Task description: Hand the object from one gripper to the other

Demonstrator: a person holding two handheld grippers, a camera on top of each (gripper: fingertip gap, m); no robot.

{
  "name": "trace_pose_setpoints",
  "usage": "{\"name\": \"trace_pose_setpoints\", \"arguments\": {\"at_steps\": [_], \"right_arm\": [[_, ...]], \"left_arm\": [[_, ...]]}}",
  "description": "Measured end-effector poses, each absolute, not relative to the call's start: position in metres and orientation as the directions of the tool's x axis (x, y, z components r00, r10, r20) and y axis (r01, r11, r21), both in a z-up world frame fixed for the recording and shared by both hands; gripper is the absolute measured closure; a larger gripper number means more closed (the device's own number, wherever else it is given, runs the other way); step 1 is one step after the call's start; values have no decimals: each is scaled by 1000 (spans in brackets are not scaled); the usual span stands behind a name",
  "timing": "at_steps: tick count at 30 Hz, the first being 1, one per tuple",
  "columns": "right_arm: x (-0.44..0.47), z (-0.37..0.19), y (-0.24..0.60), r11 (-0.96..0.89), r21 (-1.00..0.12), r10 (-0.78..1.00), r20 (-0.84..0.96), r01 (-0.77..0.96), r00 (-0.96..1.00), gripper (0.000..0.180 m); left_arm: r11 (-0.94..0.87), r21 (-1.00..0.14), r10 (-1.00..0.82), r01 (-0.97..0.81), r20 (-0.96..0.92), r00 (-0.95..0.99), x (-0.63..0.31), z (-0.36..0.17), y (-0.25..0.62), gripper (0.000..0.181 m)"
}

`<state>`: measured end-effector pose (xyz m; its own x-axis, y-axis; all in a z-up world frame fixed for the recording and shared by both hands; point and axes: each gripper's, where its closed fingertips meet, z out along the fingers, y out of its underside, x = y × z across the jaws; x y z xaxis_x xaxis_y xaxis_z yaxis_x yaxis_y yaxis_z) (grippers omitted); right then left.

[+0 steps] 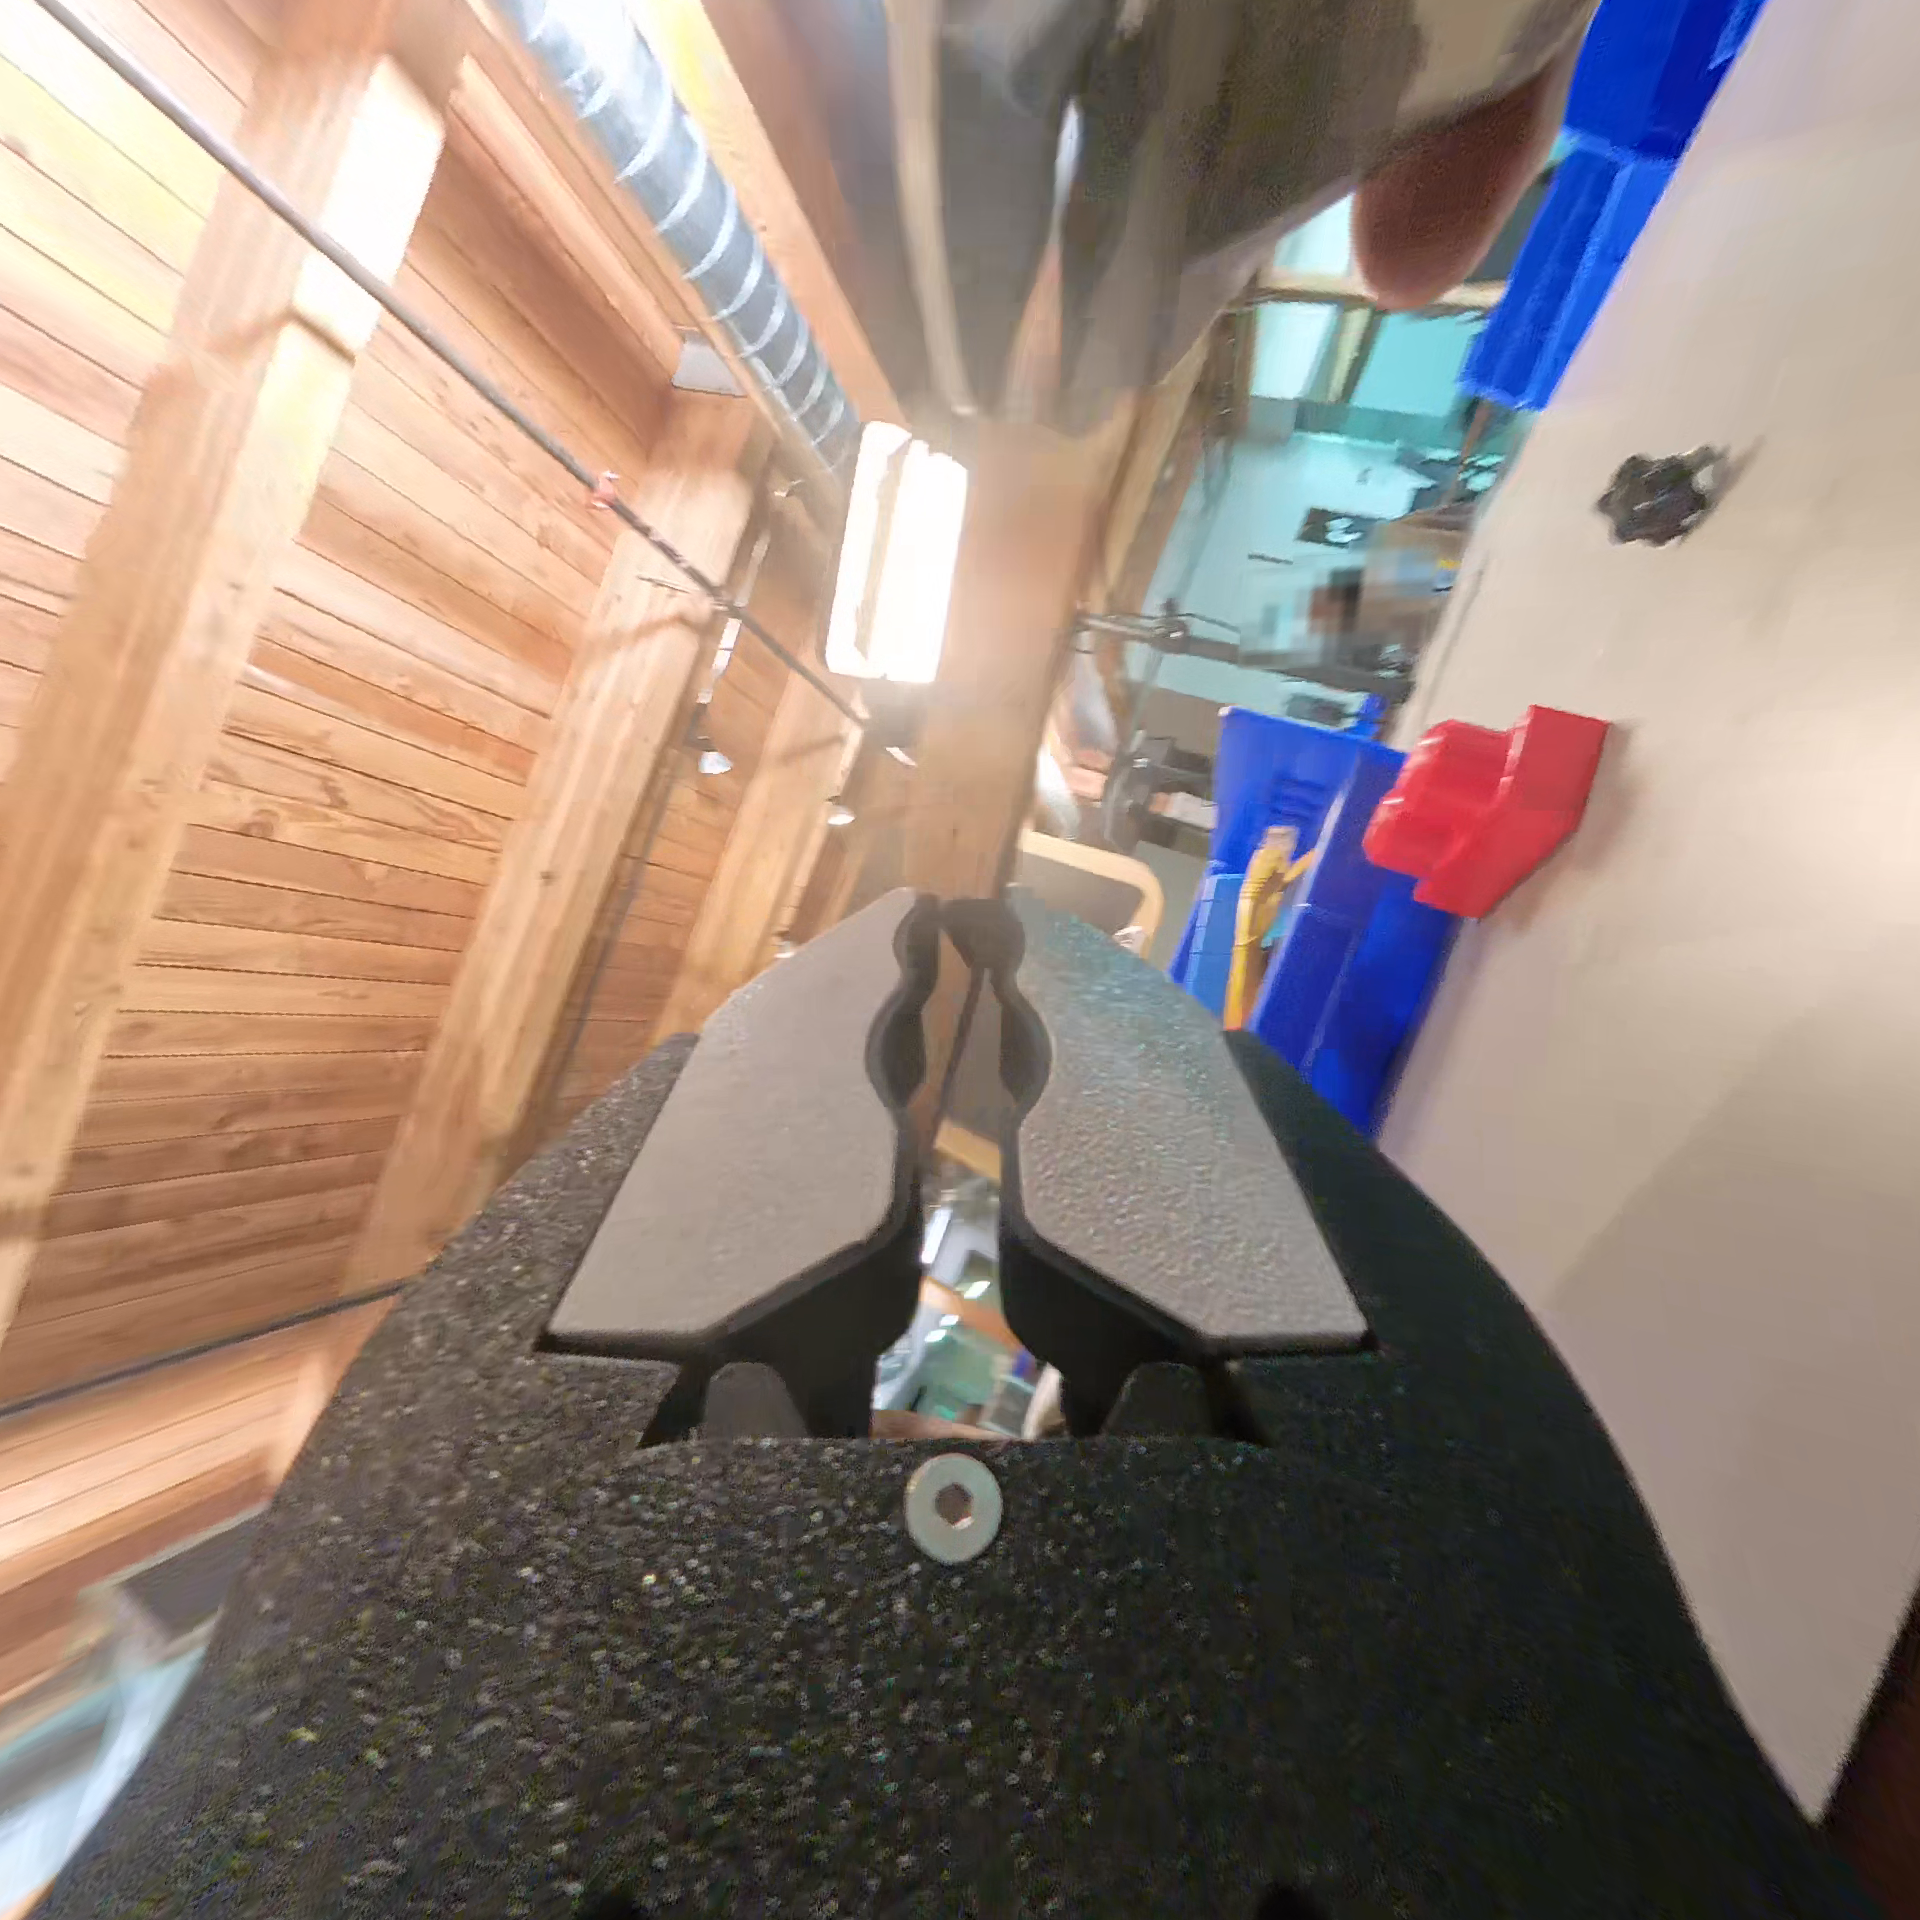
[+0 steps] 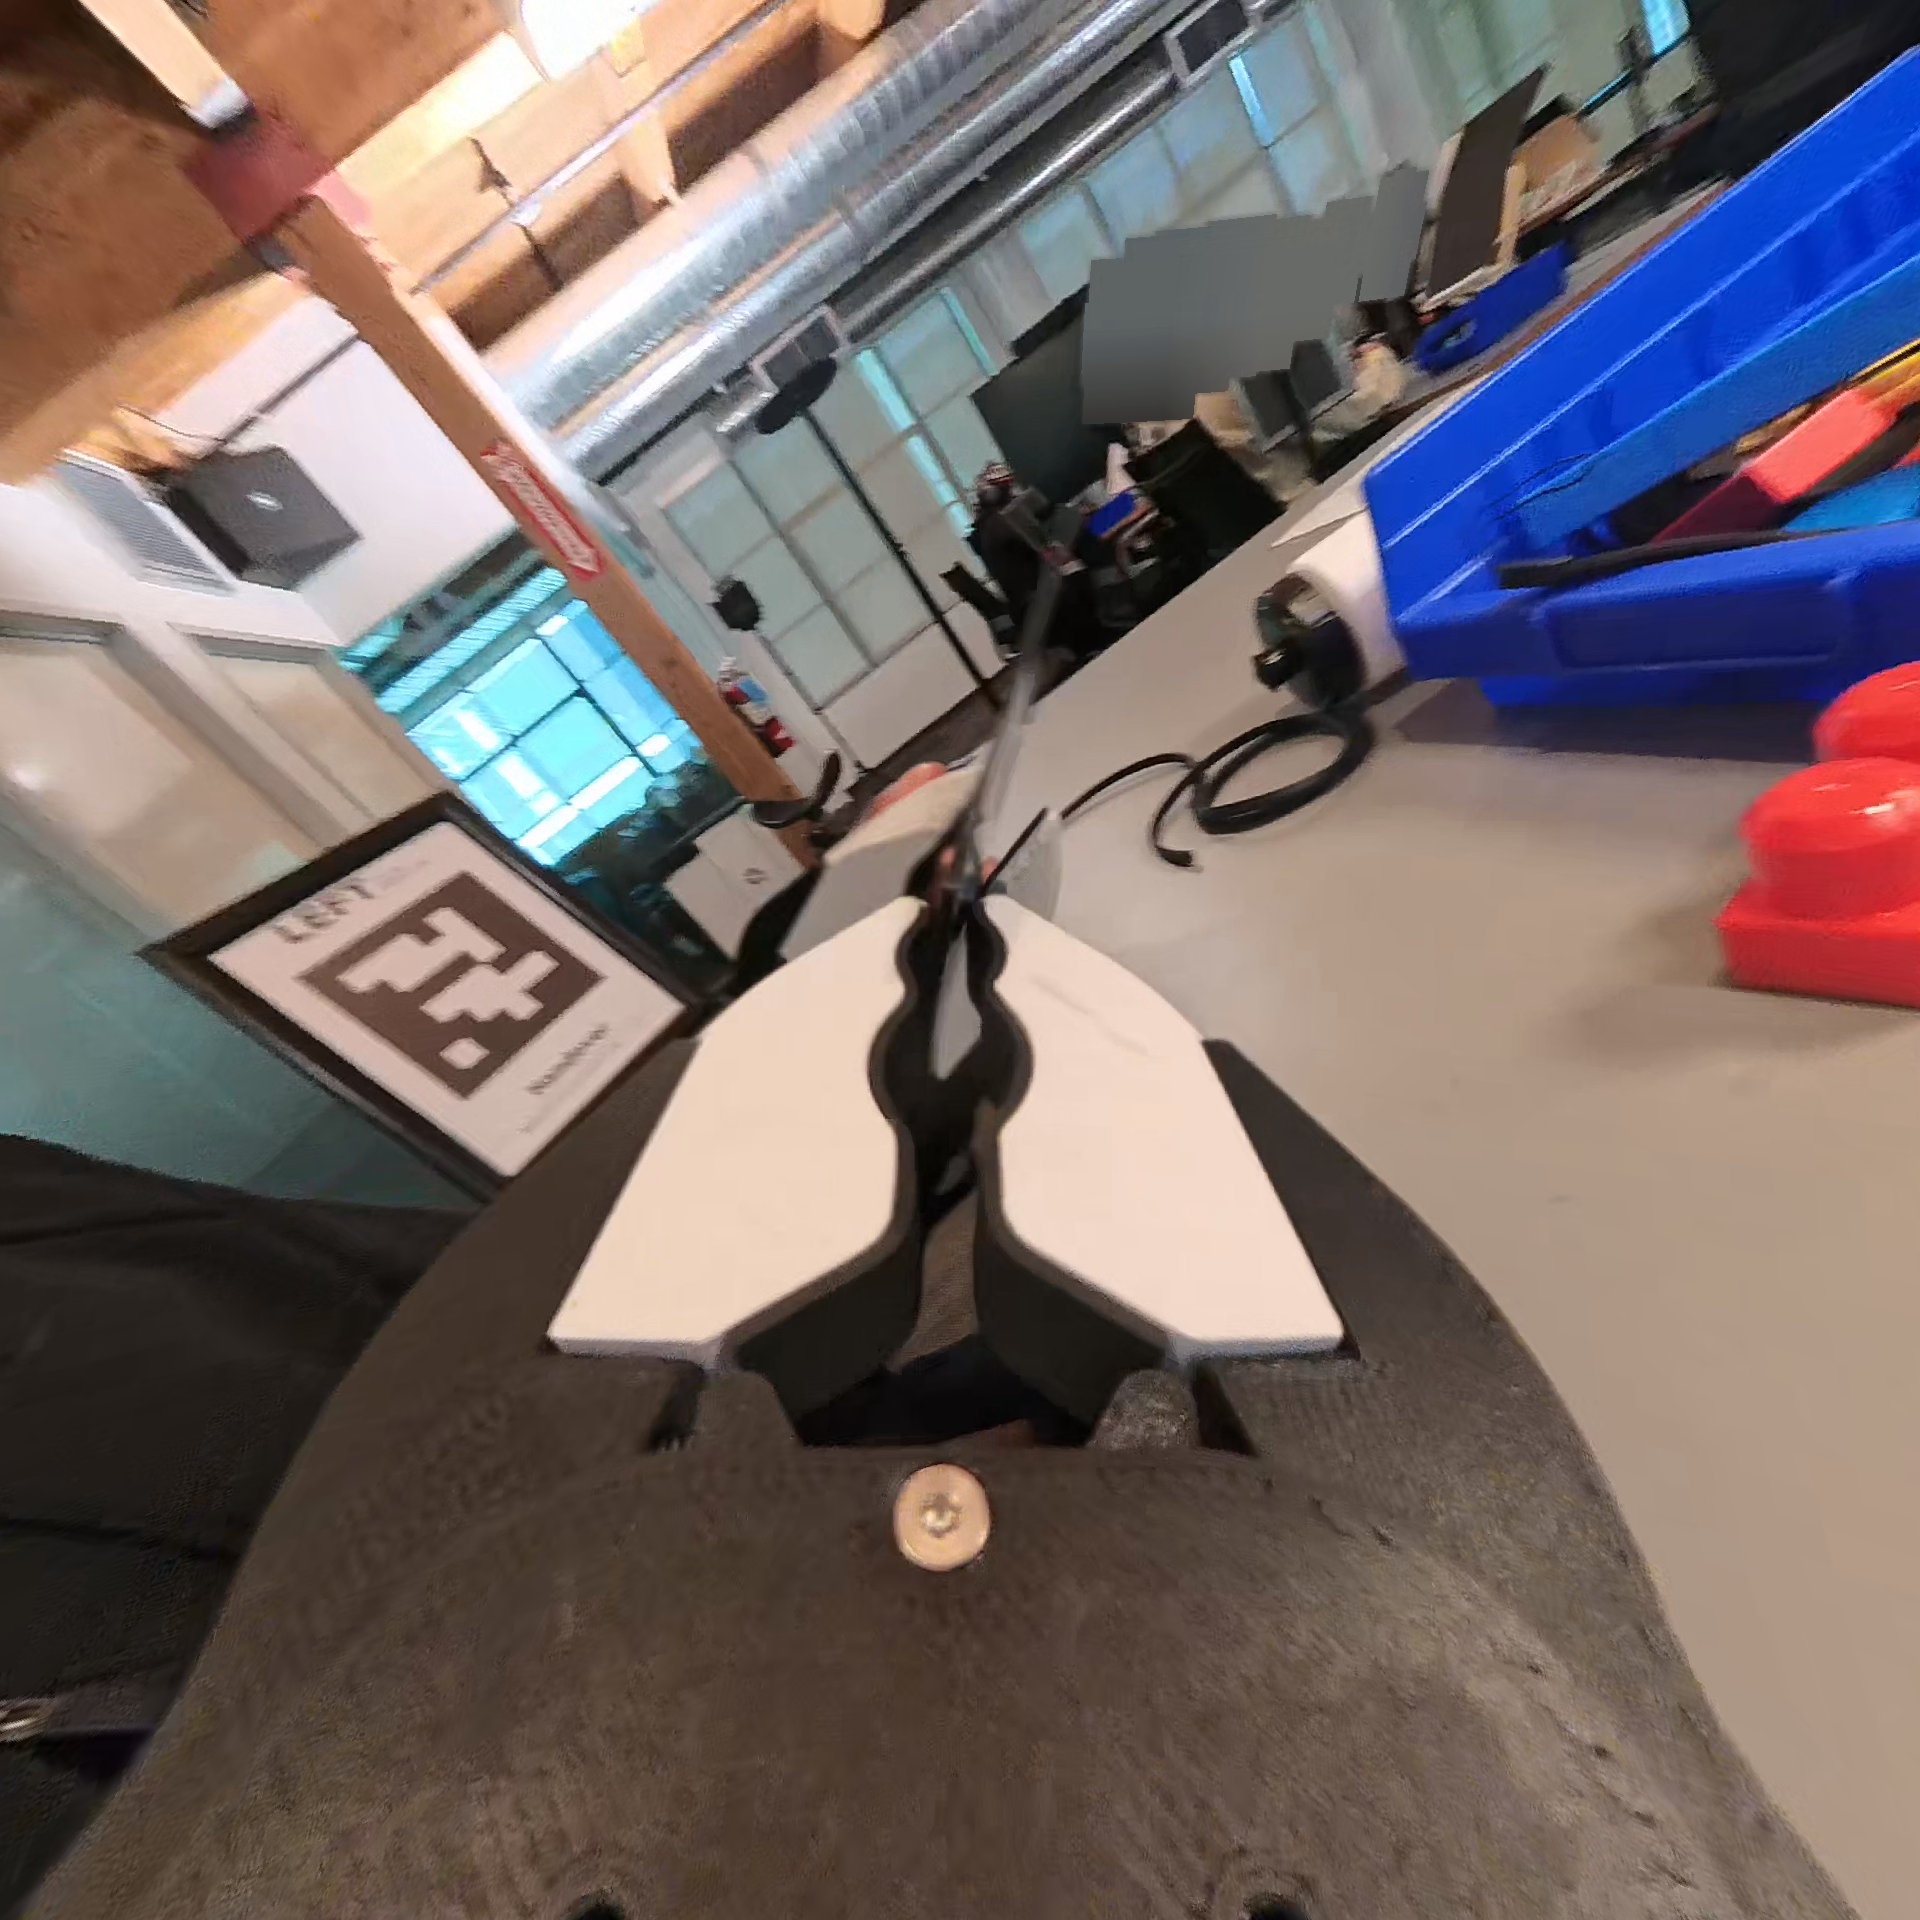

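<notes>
Because the handover takes place in the air, neither wrist camera looks down at a surface. In the left wrist view, a wooden plank wall (image 1: 260, 831) fills the left side. At centre, the left gripper (image 1: 971, 920) has its fingers drawn almost together, and a thin dark object (image 1: 961, 1039) runs through the narrow slot and is pinched at the tips. To the right, the grey table (image 1: 1662, 1039) appears tipped on edge, with a red block (image 1: 1486, 810) resting on it.

In the right wrist view, a black-and-white marker card (image 2: 436, 997) on the other tool sits at left. At centre, the right gripper (image 2: 961, 904) is likewise closed on the thin strip, which sticks out past the tips towards the room. Pale fingers of the other tool meet it just beyond. At right lie a coiled black cable (image 2: 1268, 769) and blue bins (image 2: 1662, 436).

Both tools seem to grip the object at once, probably so it cannot drop before one lets go.
</notes>
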<state>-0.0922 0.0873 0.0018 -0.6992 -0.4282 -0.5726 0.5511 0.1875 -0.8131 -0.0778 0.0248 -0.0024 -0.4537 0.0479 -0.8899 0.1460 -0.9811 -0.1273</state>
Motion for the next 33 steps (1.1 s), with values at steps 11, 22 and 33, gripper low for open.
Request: {"name": "trace_pose_setpoints", "arguments": {"at_steps": [11,22,33], "right_arm": [[-120,15,102,0,-994,-280,-102,106,-955,179],[-53,-1,120,-127,-851,-401,513,-509,-759,178],[-113,56,124,-328,-927,-129,235,-182,-963,144]], "left_arm": [[-812,-581,582,-56,-813,-8,-66,-8,37,126],[-818,-546,575,181,-769,279,-58,-27,53,136],[-544,-832,833,110,-519,194,-65,-5,43,179]]}}
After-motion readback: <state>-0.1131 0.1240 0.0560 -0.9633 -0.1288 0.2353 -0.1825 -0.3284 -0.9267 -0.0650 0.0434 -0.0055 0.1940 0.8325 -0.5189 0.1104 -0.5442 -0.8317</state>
